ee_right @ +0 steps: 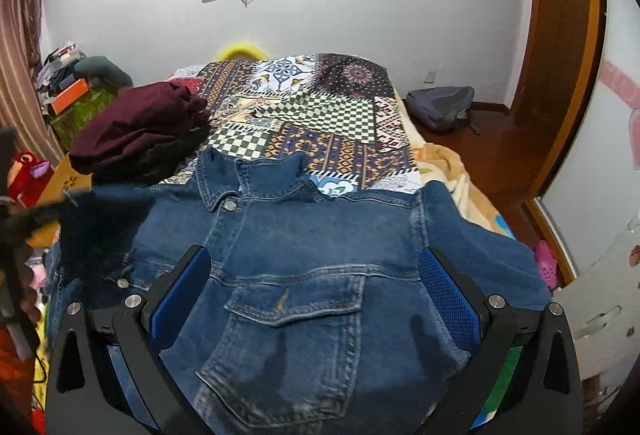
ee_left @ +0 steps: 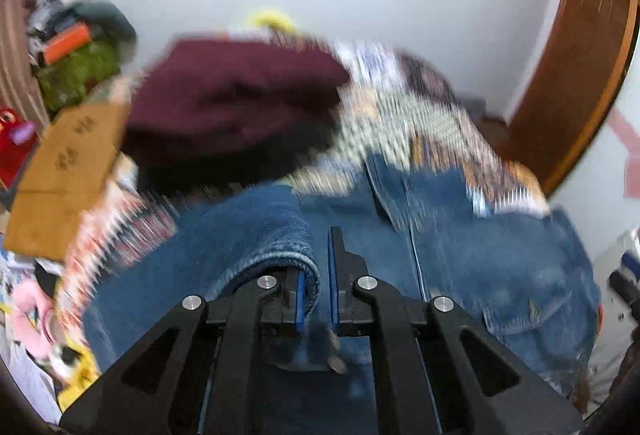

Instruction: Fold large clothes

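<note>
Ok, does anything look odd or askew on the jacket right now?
Yes: the denim jacket lies lopsided. One sleeve is rolled up off the bed, clamped in the left gripper; the collar sits crooked.

Blue denim jacket [ee_right: 304, 275]; maroon folded garment [ee_right: 136, 127] at ten o'clock; patchwork bedspread [ee_right: 320, 115] with green-white checks, orange-navy motifs; tongs' blue pads [ee_right: 448, 287].

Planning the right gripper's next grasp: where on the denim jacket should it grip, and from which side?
Probably the right sleeve, at its outer edge, coming in from the right. The denim jacket lies front-up on the bed, collar away, and that sleeve lies spread out at the bed's edge. The right gripper is open above the chest pocket; the left gripper already pinches the other sleeve.
</note>
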A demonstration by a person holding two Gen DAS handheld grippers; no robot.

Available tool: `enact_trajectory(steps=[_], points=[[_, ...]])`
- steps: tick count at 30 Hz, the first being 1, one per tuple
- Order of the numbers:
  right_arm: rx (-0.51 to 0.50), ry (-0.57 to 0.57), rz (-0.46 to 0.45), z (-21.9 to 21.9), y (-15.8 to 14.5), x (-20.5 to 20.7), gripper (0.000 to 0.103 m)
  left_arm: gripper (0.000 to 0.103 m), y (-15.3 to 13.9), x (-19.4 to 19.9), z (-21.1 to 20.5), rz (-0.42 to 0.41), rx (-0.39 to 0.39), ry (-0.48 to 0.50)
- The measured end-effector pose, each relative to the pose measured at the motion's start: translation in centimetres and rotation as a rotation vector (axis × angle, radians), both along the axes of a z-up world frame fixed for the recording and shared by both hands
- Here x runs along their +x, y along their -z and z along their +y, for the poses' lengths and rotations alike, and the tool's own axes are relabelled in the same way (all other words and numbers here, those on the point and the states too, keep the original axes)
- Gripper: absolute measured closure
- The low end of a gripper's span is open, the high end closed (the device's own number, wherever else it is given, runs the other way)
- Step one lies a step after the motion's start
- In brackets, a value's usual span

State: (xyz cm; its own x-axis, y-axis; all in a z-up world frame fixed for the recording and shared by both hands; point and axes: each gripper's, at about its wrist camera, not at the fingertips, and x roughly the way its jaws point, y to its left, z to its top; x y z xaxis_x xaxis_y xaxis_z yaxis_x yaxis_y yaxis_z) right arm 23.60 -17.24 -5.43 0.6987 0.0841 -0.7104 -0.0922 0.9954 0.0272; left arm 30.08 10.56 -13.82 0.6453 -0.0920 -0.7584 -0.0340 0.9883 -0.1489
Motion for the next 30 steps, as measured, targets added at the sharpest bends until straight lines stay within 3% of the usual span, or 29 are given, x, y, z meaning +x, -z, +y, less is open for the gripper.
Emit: enact_trajectory(steps=[5, 7, 9, 13, 16, 21, 25, 30], points=[[-0.023, 0.005, -0.003, -0.5, 0.1, -0.5, 0.000, 0.094, 5.9, -0.1, -2.0, 0.203, -0.134, 0.019], [-0.020, 0.007, 0.003, -0.6, 0.2, -0.6, 0.000, 0.085, 7.0, -0.8, -2.0, 0.244, -0.159, 0.012], [-0.017, 0.008, 0.012, -0.6, 0.4, -0.5, 0.000, 0.082, 7.0, -1.8, -1.7, 0.235, -0.179, 0.013], [-0.014, -0.004, 0.022, 0.1, 0.7, -0.5, 0.000, 0.055, 5.0, -3.8, -0.3, 0.191, -0.174, -0.015], [-0.027, -0.019, 0.022, 0.8, 0.8, -0.5, 0.000, 0.053, 3.0, -5.1, 1.4, 0.142, -0.183, -0.045], [-0.049, -0.041, 0.021, 2.3, 1.0, -0.2, 0.000, 0.030, 0.4, -7.8, 6.7, 0.053, -0.200, -0.198], [-0.063, -0.054, 0.030, 3.2, 1.2, 0.0, 0.000, 0.027, 0.9, -9.8, 11.7, 0.044, -0.253, -0.341], [-0.088, -0.073, 0.040, 4.6, 1.7, 0.4, 0.000, 0.027, 4.2, -12.0, 16.2, 0.108, -0.417, -0.434]])
